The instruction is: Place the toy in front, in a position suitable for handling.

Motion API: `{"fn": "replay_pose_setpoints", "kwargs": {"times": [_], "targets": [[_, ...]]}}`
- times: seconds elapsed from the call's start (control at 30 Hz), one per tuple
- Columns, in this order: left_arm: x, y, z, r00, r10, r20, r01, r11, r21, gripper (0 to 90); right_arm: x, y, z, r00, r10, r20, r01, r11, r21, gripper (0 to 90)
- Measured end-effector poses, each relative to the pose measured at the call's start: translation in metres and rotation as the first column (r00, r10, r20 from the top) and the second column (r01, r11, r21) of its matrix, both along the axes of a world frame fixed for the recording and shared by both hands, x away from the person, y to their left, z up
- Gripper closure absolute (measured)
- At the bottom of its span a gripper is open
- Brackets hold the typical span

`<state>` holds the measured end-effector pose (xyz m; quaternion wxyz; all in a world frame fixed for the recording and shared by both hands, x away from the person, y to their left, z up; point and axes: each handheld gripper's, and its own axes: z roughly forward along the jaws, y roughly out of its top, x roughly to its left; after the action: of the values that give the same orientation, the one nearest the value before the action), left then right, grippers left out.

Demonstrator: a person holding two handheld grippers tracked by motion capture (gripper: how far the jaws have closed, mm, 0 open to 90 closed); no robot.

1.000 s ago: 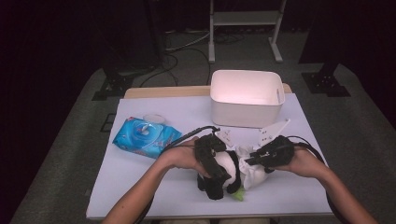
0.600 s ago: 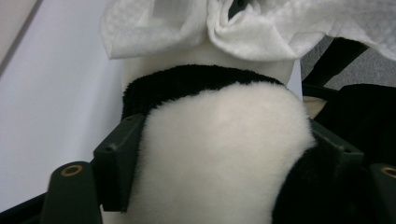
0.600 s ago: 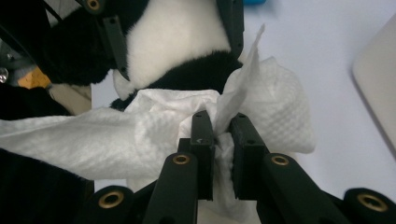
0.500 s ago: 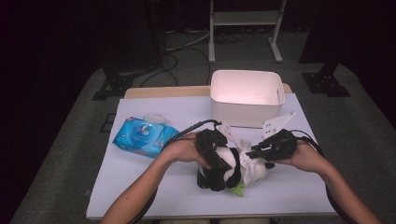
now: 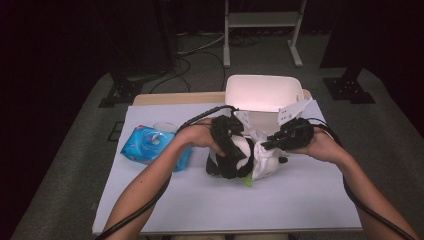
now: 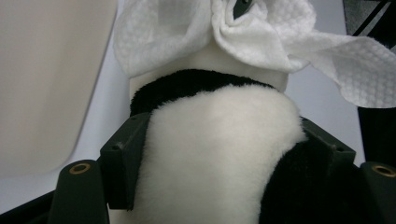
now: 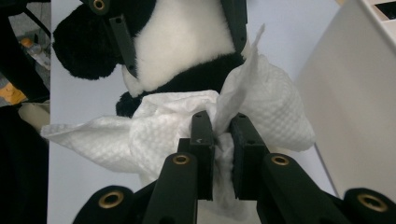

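From the high view, you have lifted both hands a little since a second ago: the plush panda [image 5: 239, 156] and the white wipe [image 5: 266, 161] sat lower and nearer you then, and now they hang closer to the white bin [image 5: 260, 92] at the far edge of the desk [image 5: 280, 200]. Your left gripper [image 5: 231, 150] has just been closing its jaws, with the panda between them. Your right gripper [image 5: 274, 144] pinches the wipe just beside the toy. One blue pack of wipes [image 5: 150, 145], glossy and soft-sided, lies to your left on the desk, well apart from the work.

In the left gripper view, the two black jaws press into the panda's [image 6: 215, 158] flanks; the fur is thick and fluffy, white with a black band. Beyond it the wipe [image 6: 261, 37] drapes over the toy's far end, a thin cloth with a dimpled, quilted weave. The smooth white wall of the bin [image 6: 51, 84] stands at the left.

In the right gripper view, your right gripper [image 7: 220, 135] holds a bunched fold of the wipe [image 7: 163, 130] tightly between its narrow flat pads. Behind it the left gripper's jaws clamp the panda [image 7: 182, 42].

Count: one panda, one loose wipe, one pack, one bin.
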<state>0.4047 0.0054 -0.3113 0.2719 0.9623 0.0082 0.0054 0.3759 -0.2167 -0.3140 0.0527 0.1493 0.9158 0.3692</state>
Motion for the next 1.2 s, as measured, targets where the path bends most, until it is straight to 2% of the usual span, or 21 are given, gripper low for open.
{"fn": "replay_pose_setpoints", "kwargs": {"times": [0.13,0.3,0.37,0.53,0.67,0.7,0.73,0.8,0.9,0.97,1.13,1.2], "targets": [[0.009,0.004,-0.006,0.9999,-0.013,-0.010,0.013,0.9998,-0.016,27.5,0.013,-0.004,-0.003,0.9997,-0.010,-0.021,0.010,0.9997,0.022,80.4],[0.006,0.010,-0.020,0.9996,-0.007,-0.028,0.007,0.9998,-0.017,26.1,0.019,0.000,-0.015,0.9987,-0.001,-0.052,0.002,0.9999,0.016,80.4],[0.003,0.014,-0.023,0.9988,0.011,-0.048,-0.013,0.9993,-0.034,22.4,0.017,0.004,-0.019,0.9980,0.013,-0.063,-0.013,0.9999,0.011,80.4],[-0.007,0.025,-0.019,0.9949,0.050,-0.088,-0.058,0.9937,-0.096,14.6,0.005,0.012,-0.024,0.9969,0.036,-0.070,-0.037,0.9992,-0.017,80.4],[-0.019,0.035,-0.011,0.9938,0.081,-0.076,-0.090,0.9869,-0.134,10.8,-0.009,0.012,-0.031,0.9950,0.054,-0.084,-0.057,0.9977,-0.036,80.4],[-0.022,0.038,-0.011,0.9930,0.088,-0.079,-0.098,0.9857,-0.137,10.5,-0.013,0.011,-0.033,0.9949,0.058,-0.083,-0.061,0.9976,-0.034,80.5],[-0.025,0.040,-0.012,0.9927,0.094,-0.076,-0.103,0.9867,-0.126,10.5,-0.017,0.010,-0.034,0.9959,0.063,-0.064,-0.065,0.9974,-0.032,80.4],[-0.032,0.044,-0.017,0.9918,0.109,-0.067,-0.116,0.9879,-0.103,10.3,-0.024,0.010,-0.035,0.9968,0.052,-0.061,-0.054,0.9982,-0.026,80.4],[-0.042,0.050,-0.019,0.9912,0.113,-0.068,-0.121,0.9846,-0.126,10.4,-0.034,0.011,-0.039,0.9967,0.063,-0.052,-0.064,0.9977,-0.022,80.4],[-0.049,0.053,-0.018,0.9918,0.119,-0.047,-0.124,0.9856,-0.115,10.4,-0.041,0.013,-0.041,0.9962,0.075,-0.045,-0.076,0.9966,-0.030,80.4],[-0.058,0.062,-0.022,0.9892,0.144,-0.027,-0.146,0.9844,-0.098,10.3,-0.057,0.016,-0.042,0.9955,0.090,-0.030,-0.091,0.9951,-0.040,80.4],[-0.059,0.065,-0.026,0.9883,0.148,-0.036,-0.151,0.9818,-0.115,10.3,-0.060,0.018,-0.038,0.9940,0.108,-0.021,-0.108,0.9937,-0.028,80.4]]}}
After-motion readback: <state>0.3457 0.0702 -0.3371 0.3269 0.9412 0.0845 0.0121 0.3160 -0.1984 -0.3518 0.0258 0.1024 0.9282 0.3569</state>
